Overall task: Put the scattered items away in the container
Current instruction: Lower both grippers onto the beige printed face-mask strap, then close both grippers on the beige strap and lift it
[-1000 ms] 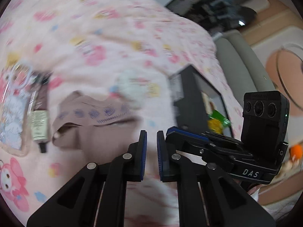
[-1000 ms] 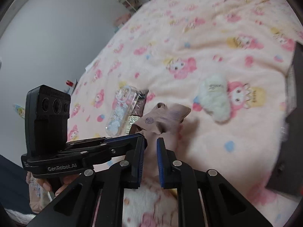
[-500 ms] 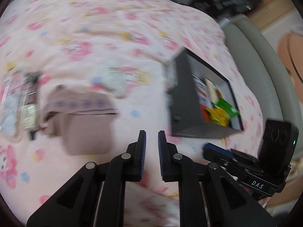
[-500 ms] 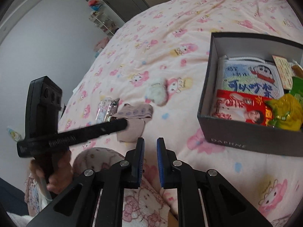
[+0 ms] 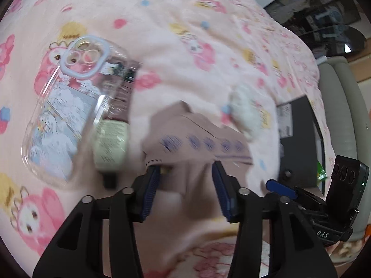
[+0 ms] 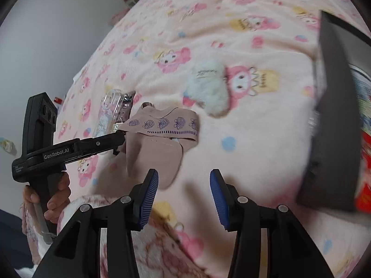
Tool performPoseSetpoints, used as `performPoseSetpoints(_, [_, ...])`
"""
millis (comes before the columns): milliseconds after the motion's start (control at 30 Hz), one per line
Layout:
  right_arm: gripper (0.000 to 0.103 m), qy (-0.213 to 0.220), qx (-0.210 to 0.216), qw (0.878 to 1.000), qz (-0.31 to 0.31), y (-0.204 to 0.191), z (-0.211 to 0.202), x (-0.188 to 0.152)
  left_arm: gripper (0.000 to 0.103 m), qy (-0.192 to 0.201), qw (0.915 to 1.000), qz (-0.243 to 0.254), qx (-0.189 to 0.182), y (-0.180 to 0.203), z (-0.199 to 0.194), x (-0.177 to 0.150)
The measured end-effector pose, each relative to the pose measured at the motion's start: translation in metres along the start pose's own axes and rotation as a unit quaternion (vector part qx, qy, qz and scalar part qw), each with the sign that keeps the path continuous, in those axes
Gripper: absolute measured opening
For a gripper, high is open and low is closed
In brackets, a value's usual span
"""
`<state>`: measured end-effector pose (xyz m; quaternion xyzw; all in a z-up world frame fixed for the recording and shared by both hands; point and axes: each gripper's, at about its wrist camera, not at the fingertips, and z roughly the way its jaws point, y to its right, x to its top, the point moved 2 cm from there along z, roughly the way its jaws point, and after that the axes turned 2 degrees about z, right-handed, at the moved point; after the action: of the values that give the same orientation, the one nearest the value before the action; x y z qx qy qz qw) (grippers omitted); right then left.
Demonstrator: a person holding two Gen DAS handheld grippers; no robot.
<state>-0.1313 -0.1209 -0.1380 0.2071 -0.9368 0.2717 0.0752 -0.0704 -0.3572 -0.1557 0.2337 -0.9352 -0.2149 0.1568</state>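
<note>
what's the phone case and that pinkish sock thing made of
Phone case: looks like clear glossy plastic or soft silicone, since the printed picture shows through and its edges shine. Sock: seems a soft matte knit fabric, limp and folded, with a purple printed band.

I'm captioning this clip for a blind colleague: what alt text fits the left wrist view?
The left gripper, jaws opening, is over a beige sock on a pink cartoon-print blanket. To the left lie a clear phone case and a small tube; a white fluffy item and a dark box lie right.
</note>
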Motion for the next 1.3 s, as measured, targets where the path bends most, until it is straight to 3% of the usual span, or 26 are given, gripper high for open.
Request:
performPoseSetpoints(67, [0.051,-0.021,0.004,1.0,-0.007,-0.004,0.022,0.01,0.067,0.025,0.9995,-0.015,-0.014,-0.01,0.001,0.007])
performPoseSetpoints(167, [0.059,-0.063,-0.007,0.998,-0.017,-0.006,0.055,0.016,0.067,0.008,0.9994,-0.015,-0.03,-0.014,0.016,0.013])
performPoseSetpoints(233, [0.062,-0.074,-0.016,0.997,-0.021,-0.007,0.069,0.018,0.062,-0.006,0.9997,-0.007,-0.021,-0.012,0.026,0.016])
performPoseSetpoints(267, [0.062,-0.066,-0.005,0.998,-0.019,-0.008,0.071,0.02,0.046,-0.019,0.9998,0.0,-0.011,-0.01,0.034,0.015])
performPoseSetpoints(300, [0.057,-0.059,0.005,0.998,-0.019,-0.009,0.071,0.021,0.028,-0.027,0.9996,0.001,-0.008,-0.008,0.038,0.014])
performPoseSetpoints(333, [0.038,-0.054,0.009,0.998,-0.022,-0.011,0.07,0.022,0.023,-0.025,0.9995,-0.006,-0.016,-0.006,0.037,0.012])
performPoseSetpoints(400, [0.024,-0.043,0.017,0.998,-0.033,-0.015,0.066,0.022,0.015,-0.013,0.999,0.004,-0.042,0.009,0.029,0.009])
performPoseSetpoints(500, [0.013,-0.013,0.01,0.996,-0.092,-0.032,0.045,0.013,0.014,0.009,0.9977,0.039,-0.055,0.041,0.006,0.003])
performPoseSetpoints(667, [0.009,0.037,0.024,0.995,-0.093,-0.04,-0.014,-0.004,0.014,0.022,0.9872,0.125,-0.097,0.113,-0.033,-0.019])
performPoseSetpoints(800, [0.008,0.09,0.0,0.992,-0.084,-0.017,-0.069,-0.037,0.014,0.019,0.9731,0.186,-0.134,0.179,-0.04,-0.049])
performPoseSetpoints(867, [0.008,0.095,-0.019,0.993,-0.07,0.007,-0.093,-0.068,0.014,0.013,0.9648,0.22,-0.144,0.211,-0.034,-0.07])
performPoseSetpoints(933, [0.008,0.094,-0.028,0.994,-0.046,0.031,-0.108,-0.092,0.014,0.011,0.9595,0.25,-0.13,0.237,-0.024,-0.086])
performPoseSetpoints(1033, [0.008,0.113,-0.045,0.992,0.012,0.075,-0.14,-0.122,0.014,0.007,0.9666,0.244,-0.079,0.248,-0.005,-0.091])
performPoseSetpoints(1100, [0.009,0.128,-0.045,0.99,0.043,0.098,-0.16,-0.137,0.016,-0.003,0.9768,0.208,-0.051,0.239,0.01,-0.082])
performPoseSetpoints(1133, [0.009,0.131,-0.042,0.989,0.049,0.101,-0.163,-0.139,0.018,-0.008,0.9821,0.183,-0.043,0.23,0.014,-0.078])
performPoseSetpoints(1200, [0.01,0.135,-0.029,0.989,0.059,0.102,-0.163,-0.14,0.033,-0.01,0.9895,0.14,-0.035,0.212,0.023,-0.07])
performPoseSetpoints(1300, [0.022,0.128,-0.004,0.99,0.063,0.096,-0.147,-0.129,0.036,-0.018,0.998,0.059,-0.013,0.178,0.035,-0.061])
